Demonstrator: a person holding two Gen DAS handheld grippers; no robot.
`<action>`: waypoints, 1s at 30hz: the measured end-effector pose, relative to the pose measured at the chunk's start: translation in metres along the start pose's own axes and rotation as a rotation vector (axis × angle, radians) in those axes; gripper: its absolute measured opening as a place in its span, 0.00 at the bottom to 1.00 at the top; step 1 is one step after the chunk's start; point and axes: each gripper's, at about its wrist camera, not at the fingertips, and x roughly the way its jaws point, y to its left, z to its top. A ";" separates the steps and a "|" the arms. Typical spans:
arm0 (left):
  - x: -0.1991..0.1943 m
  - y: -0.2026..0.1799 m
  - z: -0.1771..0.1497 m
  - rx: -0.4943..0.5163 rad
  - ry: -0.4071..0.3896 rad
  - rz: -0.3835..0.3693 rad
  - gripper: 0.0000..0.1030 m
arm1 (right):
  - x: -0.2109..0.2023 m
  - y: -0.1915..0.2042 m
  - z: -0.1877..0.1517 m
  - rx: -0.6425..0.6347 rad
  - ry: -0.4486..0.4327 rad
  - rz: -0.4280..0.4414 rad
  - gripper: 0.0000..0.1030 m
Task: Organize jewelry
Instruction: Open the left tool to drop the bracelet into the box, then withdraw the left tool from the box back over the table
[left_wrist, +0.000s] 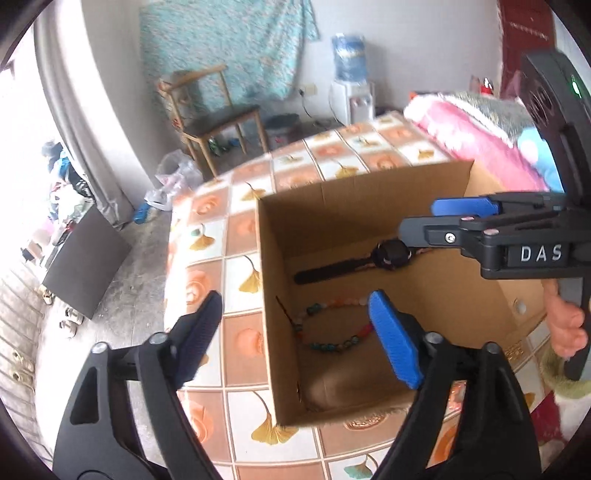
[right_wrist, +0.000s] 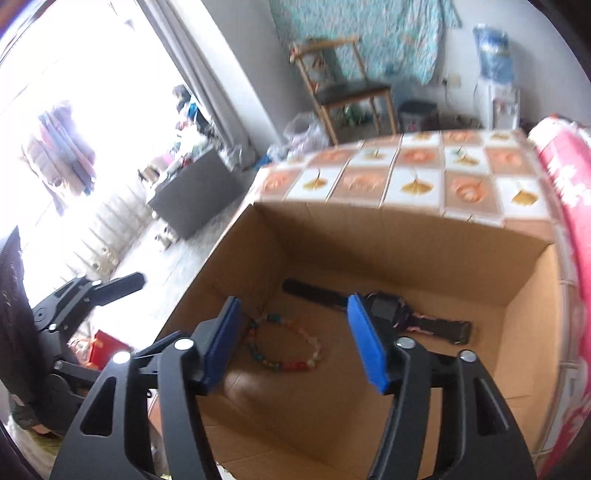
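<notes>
An open cardboard box (left_wrist: 280, 258) (right_wrist: 406, 225) stands on the patterned bedspread. Inside lie a colourful bead bracelet (left_wrist: 332, 345) (right_wrist: 291, 365) and a black watch (left_wrist: 391, 254) (right_wrist: 384, 306) with its strap stretched out. My left gripper (left_wrist: 295, 332) is open and empty, straddling the box's left wall. My right gripper (right_wrist: 295, 332) is open and empty above the box, over the bracelet and watch; it also shows in the left wrist view (left_wrist: 421, 218) reaching in from the right.
The bed carries an orange-and-white tiled cover (left_wrist: 325, 155) and a pink blanket (left_wrist: 480, 136) at the right. A wooden chair (left_wrist: 210, 114), a water dispenser (left_wrist: 351, 96) and a dark cabinet (left_wrist: 85, 266) stand on the floor to the left and behind.
</notes>
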 end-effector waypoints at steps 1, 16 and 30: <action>-0.008 0.000 -0.001 -0.012 -0.012 0.010 0.78 | -0.005 -0.001 0.000 -0.006 -0.019 -0.010 0.63; -0.051 0.008 -0.058 -0.149 -0.023 -0.007 0.82 | -0.096 0.042 -0.083 -0.151 -0.235 -0.060 0.93; -0.028 -0.010 -0.119 -0.160 0.012 -0.143 0.82 | -0.082 0.002 -0.193 -0.095 -0.005 -0.441 0.94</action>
